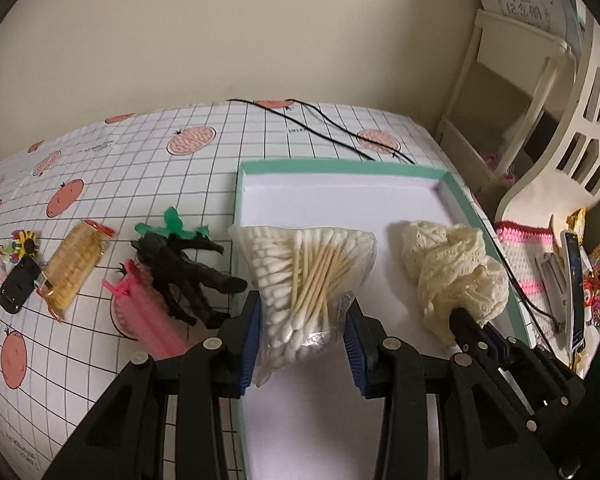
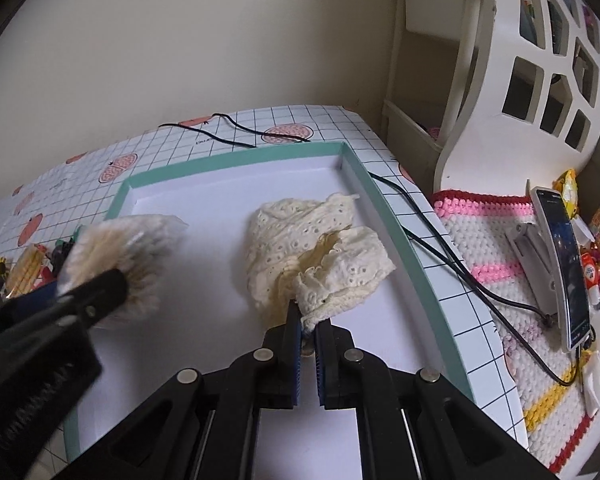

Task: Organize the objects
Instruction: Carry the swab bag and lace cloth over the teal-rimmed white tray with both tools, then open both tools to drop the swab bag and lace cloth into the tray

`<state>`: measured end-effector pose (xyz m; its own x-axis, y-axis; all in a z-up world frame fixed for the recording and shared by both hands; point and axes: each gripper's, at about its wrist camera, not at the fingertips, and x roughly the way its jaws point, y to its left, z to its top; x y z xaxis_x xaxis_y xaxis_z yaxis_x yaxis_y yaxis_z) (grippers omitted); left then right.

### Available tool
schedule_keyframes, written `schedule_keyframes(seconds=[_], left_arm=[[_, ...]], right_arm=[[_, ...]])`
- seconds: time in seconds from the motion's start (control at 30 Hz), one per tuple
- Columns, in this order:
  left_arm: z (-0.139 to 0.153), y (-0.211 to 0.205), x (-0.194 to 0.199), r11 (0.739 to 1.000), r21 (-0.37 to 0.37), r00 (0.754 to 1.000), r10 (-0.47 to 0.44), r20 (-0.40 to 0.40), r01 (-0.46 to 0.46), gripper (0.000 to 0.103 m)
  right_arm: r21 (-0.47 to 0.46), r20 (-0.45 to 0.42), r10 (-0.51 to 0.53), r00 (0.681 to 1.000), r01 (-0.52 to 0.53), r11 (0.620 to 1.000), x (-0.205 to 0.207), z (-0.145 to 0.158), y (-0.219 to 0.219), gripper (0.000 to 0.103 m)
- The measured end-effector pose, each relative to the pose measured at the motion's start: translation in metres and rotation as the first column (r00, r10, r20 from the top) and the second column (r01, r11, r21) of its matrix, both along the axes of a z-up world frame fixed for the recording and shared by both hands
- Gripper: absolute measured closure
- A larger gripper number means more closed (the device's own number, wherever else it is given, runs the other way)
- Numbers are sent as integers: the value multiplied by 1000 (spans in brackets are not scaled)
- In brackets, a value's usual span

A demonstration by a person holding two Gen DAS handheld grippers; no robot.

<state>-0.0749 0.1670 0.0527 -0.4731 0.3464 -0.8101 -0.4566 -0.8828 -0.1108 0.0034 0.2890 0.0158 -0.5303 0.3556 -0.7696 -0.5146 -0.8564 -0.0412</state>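
A clear bag of cotton swabs (image 1: 300,276) stands upright over the left part of a white tray with a teal rim (image 1: 340,166). My left gripper (image 1: 302,320) is shut on the bag's lower half, one blue pad pressed on each side. A crumpled cream lace cloth (image 2: 312,248) lies in the right part of the tray (image 2: 236,160). My right gripper (image 2: 307,318) is shut on the cloth's near edge. In the right wrist view the left gripper (image 2: 88,300) and its bag (image 2: 128,248) look blurred at the left. The right gripper (image 1: 470,322) also shows in the left wrist view.
On the checked tablecloth left of the tray lie a black toy figure (image 1: 180,272), a pink ribbed item (image 1: 148,312), a biscuit packet (image 1: 74,268) and a small black object (image 1: 18,288). A black cable (image 1: 332,136) runs behind the tray. A phone on a stand (image 2: 564,264) and a white chair (image 2: 540,80) are at the right.
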Motion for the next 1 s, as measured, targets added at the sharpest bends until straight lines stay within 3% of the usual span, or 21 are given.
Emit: schedule_keyframes(seconds=[0.37, 0.6, 0.77, 1.0], left_arm=[[-11, 5, 1, 999, -26, 999, -19, 33, 20, 62], [-9, -1, 3, 1000, -7, 999, -28, 41, 28, 54], [-5, -6, 4, 999, -1, 998, -32, 47, 32, 54], [6, -16, 5, 999, 25, 999, -33, 40, 32, 54]], right_arm=[[-53, 7, -28, 1000, 29, 998, 5, -1, 10, 94], [-76, 14, -35, 999, 36, 996, 8, 4, 10, 92], [-77, 14, -35, 999, 36, 996, 10, 8, 8, 80], [-76, -1, -40, 999, 40, 996, 15, 19, 6, 71]])
